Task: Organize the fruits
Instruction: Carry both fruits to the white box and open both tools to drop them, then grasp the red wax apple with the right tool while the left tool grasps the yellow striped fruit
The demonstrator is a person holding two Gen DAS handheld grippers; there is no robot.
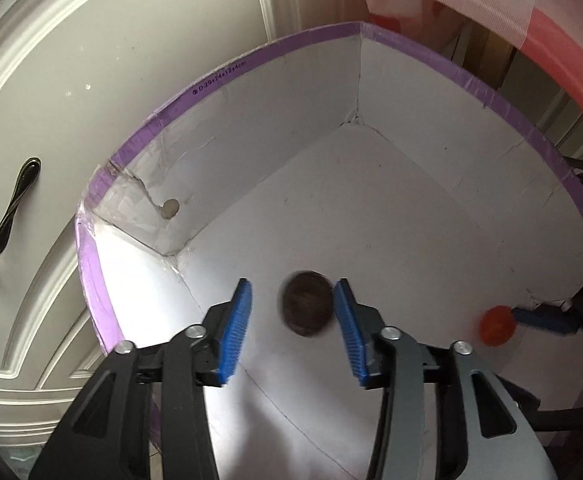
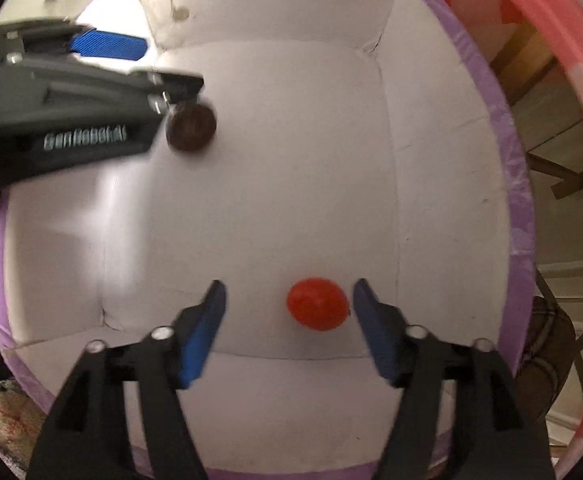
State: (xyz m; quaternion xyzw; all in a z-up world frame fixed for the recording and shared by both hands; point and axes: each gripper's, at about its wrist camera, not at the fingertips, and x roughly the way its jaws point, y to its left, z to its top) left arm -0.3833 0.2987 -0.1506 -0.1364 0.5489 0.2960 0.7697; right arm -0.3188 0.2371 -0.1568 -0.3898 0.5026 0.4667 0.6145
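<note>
White box holds one brown fruit, one red fruit; both tongs wide

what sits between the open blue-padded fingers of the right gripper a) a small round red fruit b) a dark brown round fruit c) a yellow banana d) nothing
a: the small round red fruit lies inside the white purple-rimmed box, between the open right gripper fingers.

left gripper fingers apart | brown fruit between | box
</note>
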